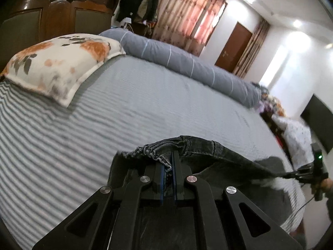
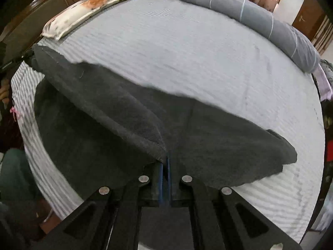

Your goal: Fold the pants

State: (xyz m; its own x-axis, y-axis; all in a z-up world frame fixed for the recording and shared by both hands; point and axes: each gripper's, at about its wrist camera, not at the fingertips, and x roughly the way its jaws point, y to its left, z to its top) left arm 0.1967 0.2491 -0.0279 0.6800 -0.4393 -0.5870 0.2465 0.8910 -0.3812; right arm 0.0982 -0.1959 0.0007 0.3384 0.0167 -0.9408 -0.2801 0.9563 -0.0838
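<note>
**Pants held off the bed by both grippers**

The left gripper (image 1: 169,160) was clenched on the gathered elastic waistband of the dark grey pants (image 1: 199,145), with the cloth pinched between its blue-lined fingers (image 1: 175,166). From that grip the fabric ran as a taut edge towards the right side of the left wrist view, where the right gripper (image 1: 291,175) was seen at a distance, gripping the far end of the same garment. A hand (image 1: 325,184) held that tool (only part of it showed at the frame edge).

In the right wrist view the right gripper (image 2: 165,162) was likewise clamped on the pants (image 2: 116,112), its fingers closed on a fold of the dark cloth. The garment spread to either side of the jaws and hung in a broad drape above the striped bedsheet (image 2: 187,58); its left end reached up to the left gripper (image 2: 27,57) at the frame edge. The lower right part of the cloth lay close to or on the sheet (contact could not be confirmed).

On the bed, a floral pillow (image 1: 56,62) lay near the headboard (image 1: 62,6), and a long grey bolster (image 1: 177,58) ran along the far side of the mattress. Both were well apart from the pants.
</note>
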